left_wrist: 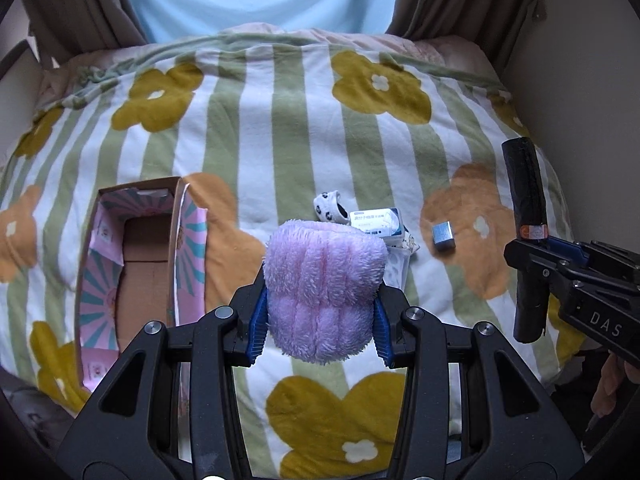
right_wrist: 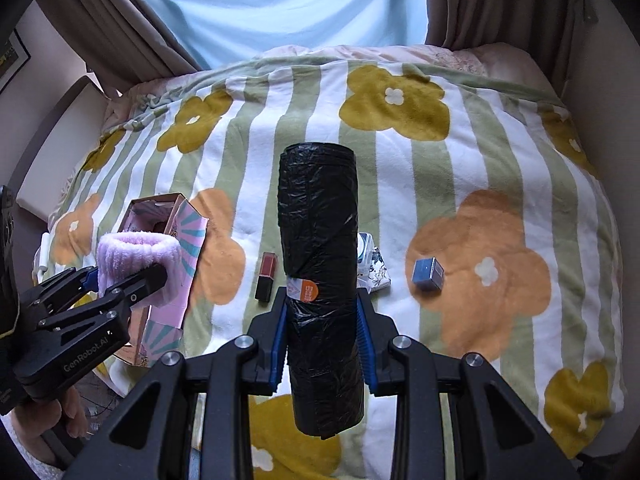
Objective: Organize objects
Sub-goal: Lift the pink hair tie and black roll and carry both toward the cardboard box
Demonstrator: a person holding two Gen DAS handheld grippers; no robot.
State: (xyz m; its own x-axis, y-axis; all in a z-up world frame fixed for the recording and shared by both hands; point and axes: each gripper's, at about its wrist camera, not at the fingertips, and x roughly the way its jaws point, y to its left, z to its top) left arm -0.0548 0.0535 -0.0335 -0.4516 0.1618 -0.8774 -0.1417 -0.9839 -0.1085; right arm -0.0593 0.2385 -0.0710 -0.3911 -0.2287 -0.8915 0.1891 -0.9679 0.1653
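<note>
Evidently both tools are loaded at once, and the open cardboard box (left_wrist: 136,264) lying on the flowered bed (left_wrist: 304,128) reads as the place everything is meant to go. The left hand-held gripper (left_wrist: 318,320) is clamped on a fluffy lilac cloth (left_wrist: 324,288), its blue pads pressing into the pile from both sides; a soft bundle like this probably needs that squeeze across its middle so it does not sag out. In the right wrist view the cloth hangs just beside the box, near its open top, which suggests it is the next thing to go in. The right hand-held gripper (right_wrist: 322,344) is closed around a black roll of bin bags (right_wrist: 318,248), gripped just below its orange label with the roll running along the fingers; it is held well away from the box on its right, likely waiting its turn so the two tools do not crowd the opening. Still lying on the bed to the right of the box are a small dark-red lipstick-like tube (right_wrist: 266,276), a white packet (left_wrist: 376,222) resting against a patterned item that cannot be made out, a small spotted sock-like piece (left_wrist: 330,206), and farthest from the box a small silvery cube (left_wrist: 443,237). The box's visible interior looks bare, so the sorting seems at an early stage.
</note>
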